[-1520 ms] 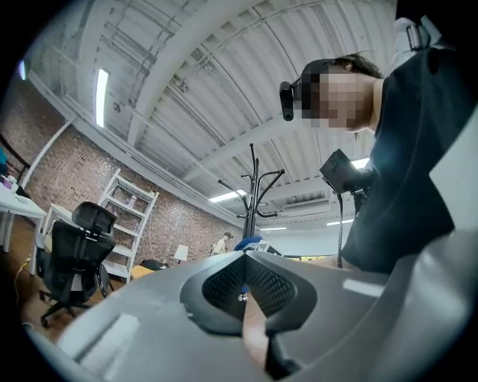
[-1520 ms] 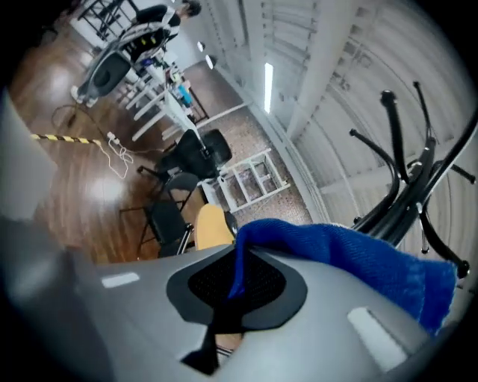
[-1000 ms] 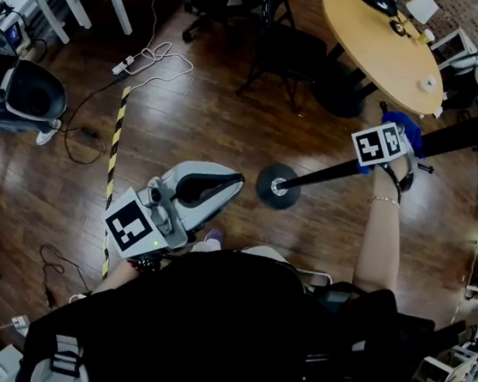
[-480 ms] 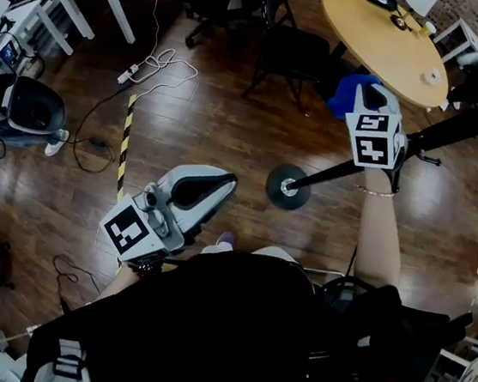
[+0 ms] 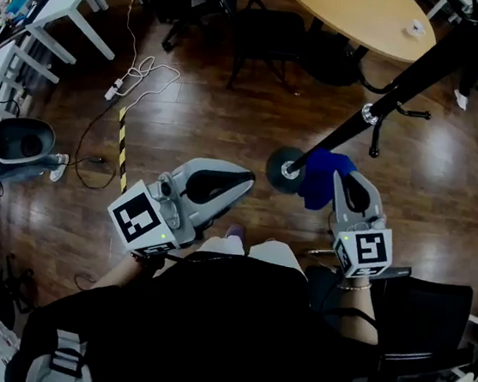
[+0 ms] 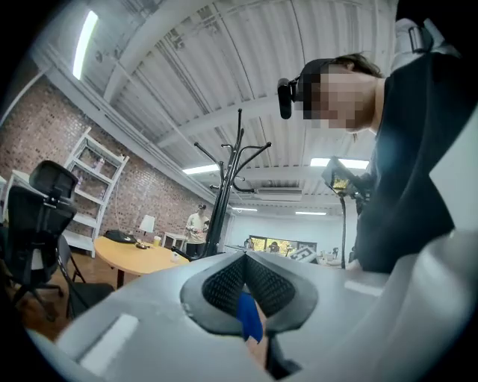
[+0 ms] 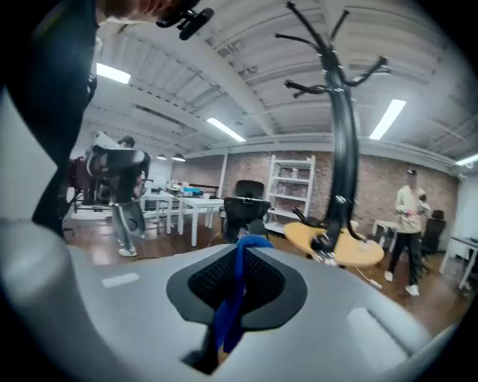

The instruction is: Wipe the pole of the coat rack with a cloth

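Dark wood floor (image 5: 213, 122), crumpled blue cloth (image 5: 320, 177), black pole (image 5: 409, 77)

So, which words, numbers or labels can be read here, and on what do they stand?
None can be read. The cubes on the left hand-held gripper and right hand-held gripper bear only square black-and-white markers, no letters; the blue cloth is plain.
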{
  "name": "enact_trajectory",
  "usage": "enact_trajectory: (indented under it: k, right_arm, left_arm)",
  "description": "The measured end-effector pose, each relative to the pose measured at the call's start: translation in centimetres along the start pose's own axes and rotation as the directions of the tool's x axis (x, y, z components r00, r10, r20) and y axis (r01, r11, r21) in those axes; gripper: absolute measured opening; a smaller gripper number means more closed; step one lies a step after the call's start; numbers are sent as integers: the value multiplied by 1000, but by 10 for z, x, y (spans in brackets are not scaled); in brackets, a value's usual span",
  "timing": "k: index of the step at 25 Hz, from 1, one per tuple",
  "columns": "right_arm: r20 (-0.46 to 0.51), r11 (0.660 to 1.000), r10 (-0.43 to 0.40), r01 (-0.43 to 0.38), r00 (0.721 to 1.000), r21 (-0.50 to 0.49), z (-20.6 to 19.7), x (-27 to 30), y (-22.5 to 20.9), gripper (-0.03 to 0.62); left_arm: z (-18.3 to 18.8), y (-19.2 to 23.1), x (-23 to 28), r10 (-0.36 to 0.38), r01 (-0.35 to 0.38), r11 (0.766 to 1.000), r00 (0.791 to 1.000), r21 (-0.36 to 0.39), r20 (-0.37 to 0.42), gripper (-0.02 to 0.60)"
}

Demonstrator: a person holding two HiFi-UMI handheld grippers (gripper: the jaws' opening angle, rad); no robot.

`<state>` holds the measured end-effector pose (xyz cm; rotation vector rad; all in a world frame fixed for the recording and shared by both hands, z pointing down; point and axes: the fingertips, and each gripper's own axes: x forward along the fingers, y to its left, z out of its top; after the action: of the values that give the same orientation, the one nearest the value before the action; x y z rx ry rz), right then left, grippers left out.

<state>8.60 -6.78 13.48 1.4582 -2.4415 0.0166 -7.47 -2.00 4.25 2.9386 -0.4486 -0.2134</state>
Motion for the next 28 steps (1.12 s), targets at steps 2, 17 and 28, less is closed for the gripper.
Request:
enact_trajectory:
  k: [2, 17, 28]
  right_arm:
    - [-35, 994, -107, 107, 994, -8, -33, -9, -37, 18]
    - [370, 931, -177, 278, 912, -238, -14, 68, -138, 18]
    - [516, 859, -230, 421, 825, -291, -117, 86, -127, 18]
  left_arm:
    - [-11, 2, 17, -14, 14, 1000, 1000, -23, -11, -6]
    - [-136, -9, 116, -127, 128, 990, 992, -52, 9, -6]
    - [-295, 49, 146, -201, 199, 979, 975, 34, 95, -6]
